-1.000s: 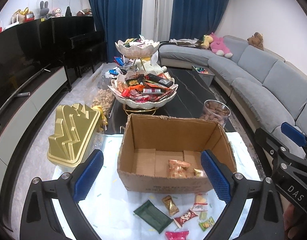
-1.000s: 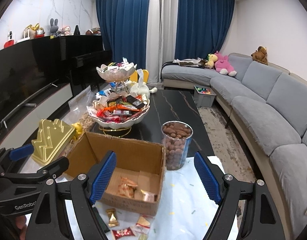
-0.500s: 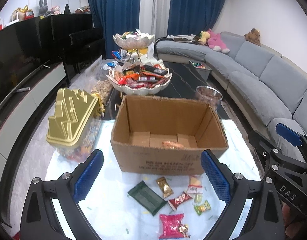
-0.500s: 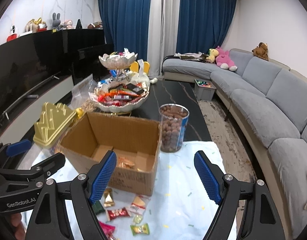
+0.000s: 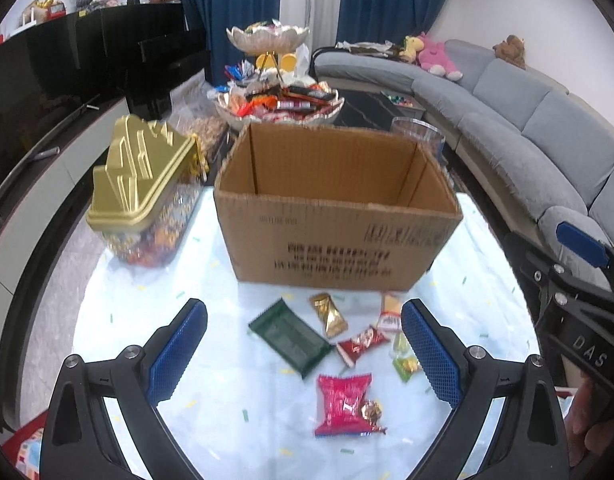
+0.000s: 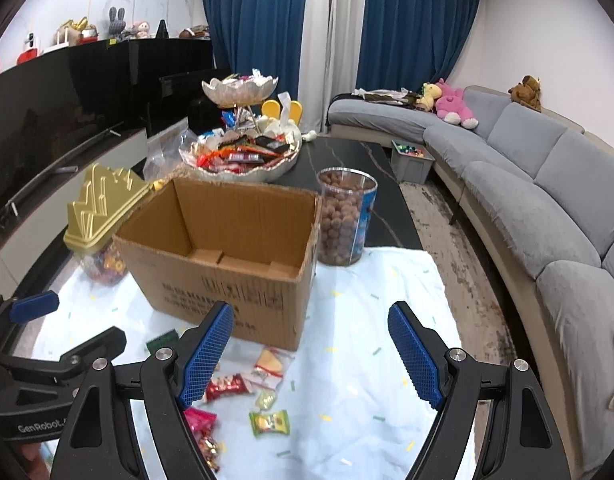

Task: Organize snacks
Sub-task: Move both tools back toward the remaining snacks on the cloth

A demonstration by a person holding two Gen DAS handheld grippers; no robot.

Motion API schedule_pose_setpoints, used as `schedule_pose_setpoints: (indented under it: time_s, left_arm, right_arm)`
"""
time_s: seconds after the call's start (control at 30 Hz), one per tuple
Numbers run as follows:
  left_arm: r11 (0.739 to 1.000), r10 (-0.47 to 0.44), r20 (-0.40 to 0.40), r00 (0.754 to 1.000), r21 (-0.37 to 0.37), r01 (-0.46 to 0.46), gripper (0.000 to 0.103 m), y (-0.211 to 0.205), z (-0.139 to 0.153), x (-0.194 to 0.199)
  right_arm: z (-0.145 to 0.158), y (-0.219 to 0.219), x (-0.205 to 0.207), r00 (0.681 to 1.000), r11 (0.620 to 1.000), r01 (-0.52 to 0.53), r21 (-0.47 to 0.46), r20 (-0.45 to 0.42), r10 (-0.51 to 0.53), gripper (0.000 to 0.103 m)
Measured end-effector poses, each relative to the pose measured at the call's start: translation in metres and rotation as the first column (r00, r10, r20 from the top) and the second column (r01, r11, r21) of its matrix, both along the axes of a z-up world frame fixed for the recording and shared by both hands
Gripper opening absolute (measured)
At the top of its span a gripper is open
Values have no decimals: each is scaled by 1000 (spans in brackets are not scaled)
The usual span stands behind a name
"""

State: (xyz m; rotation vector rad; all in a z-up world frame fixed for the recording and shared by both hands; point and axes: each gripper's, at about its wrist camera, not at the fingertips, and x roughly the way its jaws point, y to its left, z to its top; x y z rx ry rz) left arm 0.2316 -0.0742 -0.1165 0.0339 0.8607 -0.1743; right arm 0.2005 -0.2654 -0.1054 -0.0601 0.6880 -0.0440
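An open cardboard box (image 5: 339,216) stands on the white cloth; it also shows in the right wrist view (image 6: 227,256). Loose snacks lie in front of it: a dark green packet (image 5: 289,336), a gold wrapper (image 5: 329,314), a red wrapper (image 5: 361,344), a pink bag (image 5: 343,404) and a small green packet (image 6: 269,422). My left gripper (image 5: 305,354) is open and empty, low over these snacks. My right gripper (image 6: 311,354) is open and empty, to the right of the left one, above the cloth.
A clear jar with a gold lid (image 5: 143,184) stands left of the box. A clear tub of brown balls (image 6: 345,216) stands at its right rear. A two-tier bowl stand of sweets (image 5: 277,100) is behind on the dark table. A grey sofa (image 6: 527,184) runs along the right.
Both grippers have pulled back and dropped lower. The box inside is now hidden from the left view, and the loose snacks have come up between the left fingers.
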Motion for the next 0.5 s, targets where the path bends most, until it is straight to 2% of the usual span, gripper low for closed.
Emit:
schedule_pose_setpoints:
  time_s: [0.5]
  left_arm:
    - [999,-16,-113,993,34,20,96,-8,-51,-22]
  right_arm:
    - [-49,-3,-11,995,1000,-28,-11,-99,27,80]
